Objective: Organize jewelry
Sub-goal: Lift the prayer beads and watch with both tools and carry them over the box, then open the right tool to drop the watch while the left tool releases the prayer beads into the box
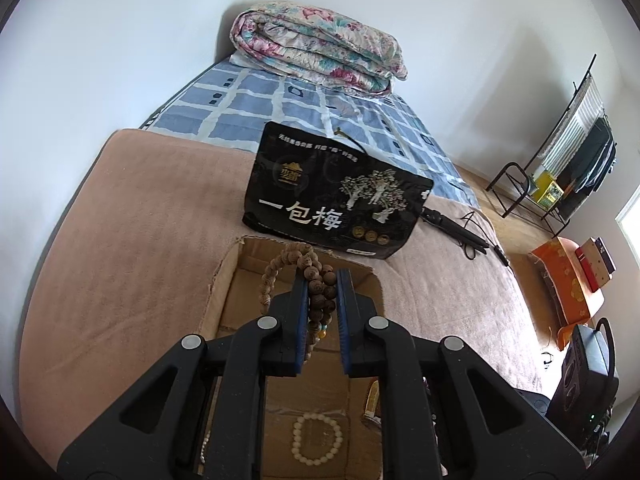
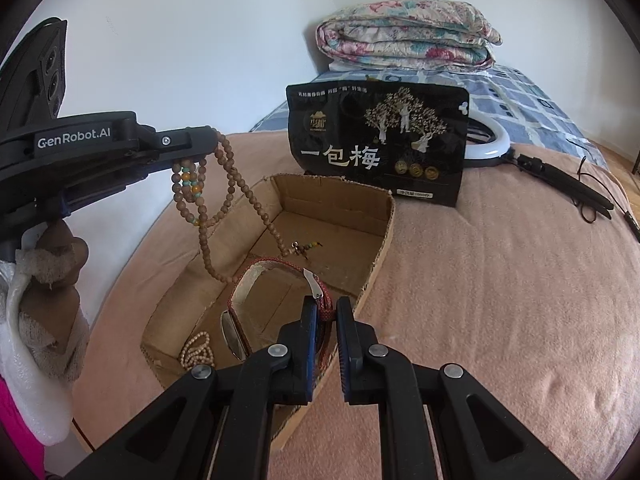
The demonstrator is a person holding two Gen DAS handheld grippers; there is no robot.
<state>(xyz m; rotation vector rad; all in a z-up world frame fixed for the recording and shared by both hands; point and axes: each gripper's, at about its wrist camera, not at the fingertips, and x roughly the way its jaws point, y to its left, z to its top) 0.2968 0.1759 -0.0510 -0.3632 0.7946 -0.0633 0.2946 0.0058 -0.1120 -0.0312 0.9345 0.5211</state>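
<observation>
An open cardboard box (image 2: 384, 236) lies on a pink blanket. My left gripper (image 1: 323, 280) is shut on a long brown wooden bead necklace (image 1: 318, 292) and holds it above the box (image 1: 228, 280). In the right wrist view the necklace (image 2: 232, 184) hangs from the left gripper (image 2: 208, 140) with its tail in the box. My right gripper (image 2: 325, 308) is shut on the red strap of a wristwatch (image 2: 276, 268) over the box's near edge. A white bead bracelet (image 1: 318, 438) and a small bead bracelet (image 2: 196, 350) lie inside.
A black snack bag (image 2: 380, 140) stands just behind the box. A ring light on a black stand (image 2: 540, 164) lies to its right. A folded floral quilt (image 2: 408, 36) sits at the bed's far end. A wall runs along the left.
</observation>
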